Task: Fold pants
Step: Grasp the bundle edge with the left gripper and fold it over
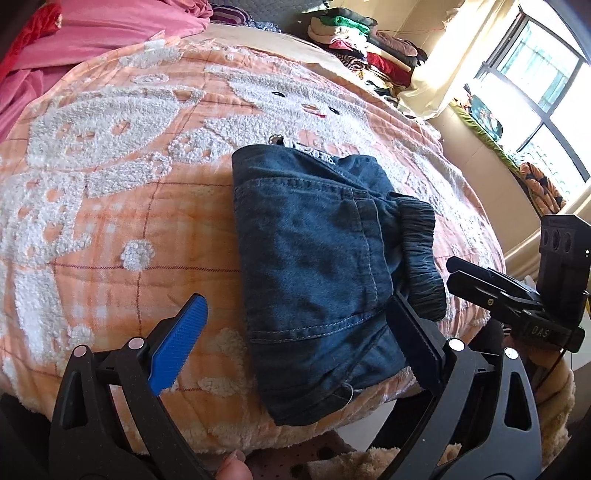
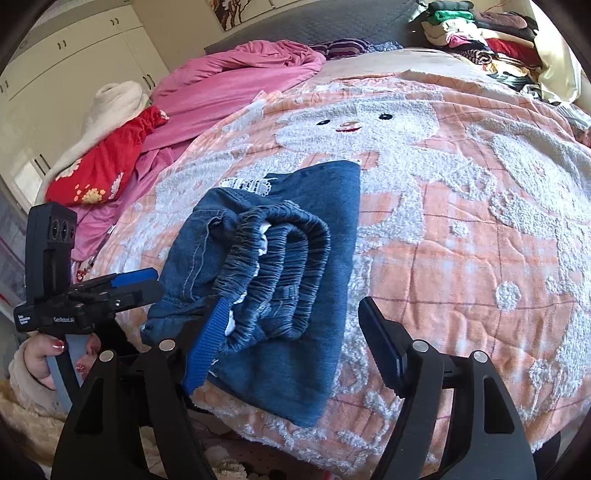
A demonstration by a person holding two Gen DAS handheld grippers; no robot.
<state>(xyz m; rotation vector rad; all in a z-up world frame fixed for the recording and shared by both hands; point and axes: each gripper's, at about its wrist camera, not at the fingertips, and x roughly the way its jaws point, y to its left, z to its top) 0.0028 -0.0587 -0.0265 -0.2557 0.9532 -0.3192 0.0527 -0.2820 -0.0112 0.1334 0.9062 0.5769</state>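
Pants point(image 1: 314, 236) beside "GenRobot.AI" gripper point(image 2: 138, 282)

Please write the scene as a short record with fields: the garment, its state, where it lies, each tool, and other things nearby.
garment: blue denim pants with an elastic waistband
state: folded into a compact bundle, waistband lying on top
surface: orange blanket with white fluffy figures, on a bed
left tool: open, its fingers on either side of the bundle's near edge, gripping nothing
right tool: open, at the waistband end, gripping nothing
nearby: pink bedding, red flowered cloth, pile of clothes at the far corner
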